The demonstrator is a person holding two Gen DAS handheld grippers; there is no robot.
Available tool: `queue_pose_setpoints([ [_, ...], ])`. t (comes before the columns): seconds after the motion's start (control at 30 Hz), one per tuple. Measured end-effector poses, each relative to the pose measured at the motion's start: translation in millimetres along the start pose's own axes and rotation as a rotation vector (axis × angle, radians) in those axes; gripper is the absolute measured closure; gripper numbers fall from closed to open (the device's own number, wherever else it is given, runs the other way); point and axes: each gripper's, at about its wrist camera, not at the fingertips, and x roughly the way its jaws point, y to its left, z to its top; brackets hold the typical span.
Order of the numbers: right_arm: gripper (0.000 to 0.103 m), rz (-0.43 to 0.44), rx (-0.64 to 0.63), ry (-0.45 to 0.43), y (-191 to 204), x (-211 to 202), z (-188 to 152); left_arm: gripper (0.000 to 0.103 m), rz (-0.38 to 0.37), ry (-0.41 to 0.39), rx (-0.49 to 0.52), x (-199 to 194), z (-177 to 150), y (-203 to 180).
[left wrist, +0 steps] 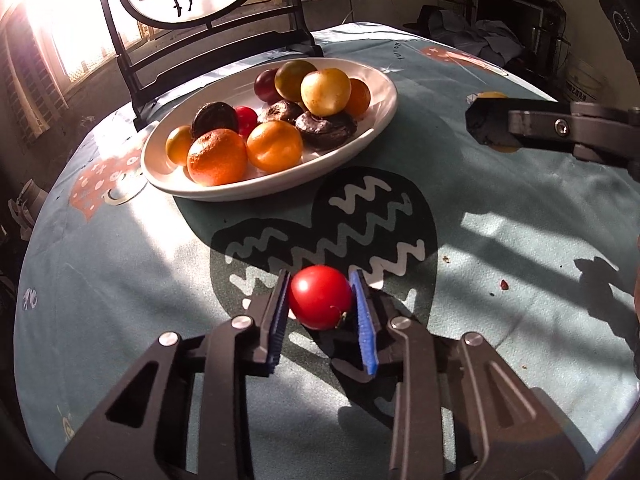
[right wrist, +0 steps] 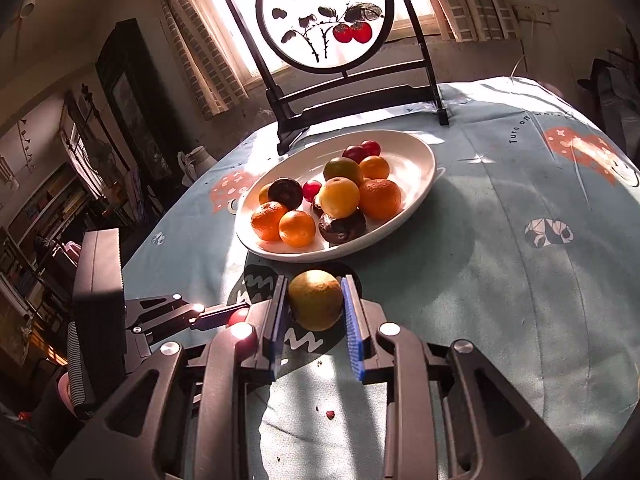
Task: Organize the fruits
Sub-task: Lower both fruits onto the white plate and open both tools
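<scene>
- left gripper (left wrist: pixel 320 304) pinching small round red tomato (left wrist: pixel 319 297); right gripper (right wrist: pixel 315 302) pinching yellow-green round citrus (right wrist: pixel 315 299).
- lift gently, lower into white oval ceramic plate (left wrist: pixel 384 120), avoid squeezing.

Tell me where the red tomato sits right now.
In the left wrist view the red tomato is low and central, clamped in the left gripper over the dark wavy patch of the tablecloth, nearer the camera than the white plate.

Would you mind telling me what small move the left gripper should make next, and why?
Probably lift the red tomato off the tablecloth toward the white plate: the left gripper is shut on it, and the other fruit already lies there.
</scene>
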Motion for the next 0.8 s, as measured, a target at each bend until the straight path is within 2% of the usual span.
queue_pose_setpoints([
  [0.23,0.076,0.012,-0.052,0.013,9.0,7.1,-4.8,0.072,-0.010,-0.033,-0.021,-12.9,1.1,2.8],
  [0.33,0.076,0.009,-0.083,0.029,15.5,13.6,-0.9,0.072,0.020,-0.070,0.010,-24.3,9.8,4.4],
  [0.43,0.076,0.003,-0.105,-0.008,19.4,15.4,19.7,0.072,0.026,-0.124,-0.002,-39.4,33.4,17.9],
  [0.6,0.076,-0.016,-0.099,-0.081,14.9,24.9,61.6,0.072,0.045,-0.190,-0.131,-41.3,79.7,58.8],
  [0.7,0.076,-0.027,-0.087,-0.103,7.0,37.8,81.9,0.073,0.076,-0.197,-0.187,-26.8,102.5,75.7],
  [0.8,0.076,-0.033,-0.070,-0.092,-4.4,55.9,97.3,0.073,0.102,-0.169,-0.214,-3.7,120.4,87.4],
])
